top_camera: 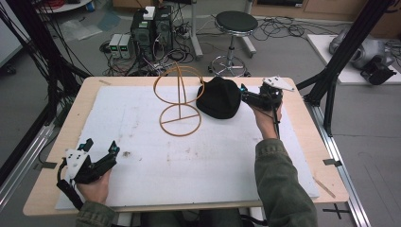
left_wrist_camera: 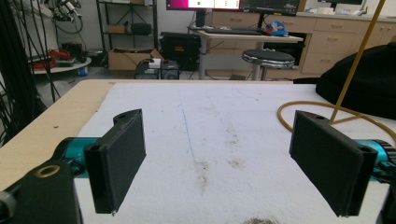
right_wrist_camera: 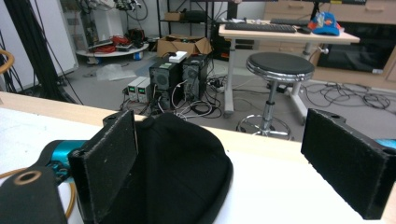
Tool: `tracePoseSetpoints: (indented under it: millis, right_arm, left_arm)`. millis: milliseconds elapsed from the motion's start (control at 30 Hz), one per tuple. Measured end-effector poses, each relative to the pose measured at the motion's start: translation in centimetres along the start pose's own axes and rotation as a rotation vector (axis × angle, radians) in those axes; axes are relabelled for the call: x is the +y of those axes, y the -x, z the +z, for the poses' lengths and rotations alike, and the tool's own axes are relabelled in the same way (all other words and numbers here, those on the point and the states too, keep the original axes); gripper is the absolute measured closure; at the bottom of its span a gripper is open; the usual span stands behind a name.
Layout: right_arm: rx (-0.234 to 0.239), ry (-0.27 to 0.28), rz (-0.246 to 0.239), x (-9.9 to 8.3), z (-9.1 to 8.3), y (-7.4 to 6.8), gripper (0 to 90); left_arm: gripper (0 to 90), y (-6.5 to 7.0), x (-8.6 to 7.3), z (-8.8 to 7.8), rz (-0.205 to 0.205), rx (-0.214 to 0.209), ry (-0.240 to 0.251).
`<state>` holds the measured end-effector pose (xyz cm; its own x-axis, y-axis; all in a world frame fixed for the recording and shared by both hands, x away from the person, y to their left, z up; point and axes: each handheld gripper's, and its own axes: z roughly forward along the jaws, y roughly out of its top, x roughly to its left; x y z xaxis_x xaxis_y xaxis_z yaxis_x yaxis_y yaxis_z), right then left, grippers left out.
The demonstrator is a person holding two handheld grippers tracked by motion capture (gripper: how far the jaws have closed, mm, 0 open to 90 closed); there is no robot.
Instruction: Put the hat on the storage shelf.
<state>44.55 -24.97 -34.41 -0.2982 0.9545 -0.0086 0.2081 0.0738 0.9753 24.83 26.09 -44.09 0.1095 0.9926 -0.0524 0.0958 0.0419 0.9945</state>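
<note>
A black knit hat [top_camera: 219,98] lies on the white mat [top_camera: 142,137], just right of a yellow wire hat stand [top_camera: 179,100] with a ring base and a hoop on top. My right gripper [top_camera: 245,94] is open at the hat's right edge. In the right gripper view the hat [right_wrist_camera: 182,172] lies between the wide-apart jaws, close against the left one, and the right gripper [right_wrist_camera: 229,163] holds nothing. My left gripper [top_camera: 100,147] rests open near the mat's front left corner. In the left gripper view the left gripper [left_wrist_camera: 219,163] has bare mat between its jaws, with the stand's base [left_wrist_camera: 289,109] and the hat [left_wrist_camera: 364,84] farther right.
The wooden table [top_camera: 61,142] borders the mat on all sides. Behind the table stand a round stool [top_camera: 235,23], computer boxes [top_camera: 151,28] and tangled cables on the floor. A black frame post [top_camera: 340,56] rises at the table's right rear corner.
</note>
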Motion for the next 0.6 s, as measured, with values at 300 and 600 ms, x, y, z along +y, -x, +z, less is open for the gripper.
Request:
tracePoseSetpoints:
  millis: [300,600]
  right_arm:
    - [0.056,-0.06,-0.043,1.3,3.1,-1.9,10.1]
    - [0.095,-0.185,-0.058,1.8,6.3,-3.3,10.1]
  left_arm:
    - [18.7,0.0,-0.1,0.1,0.007,-0.007,-0.001]
    - [18.6,-0.1,-0.1,0.0,0.009,-0.014,-0.006]
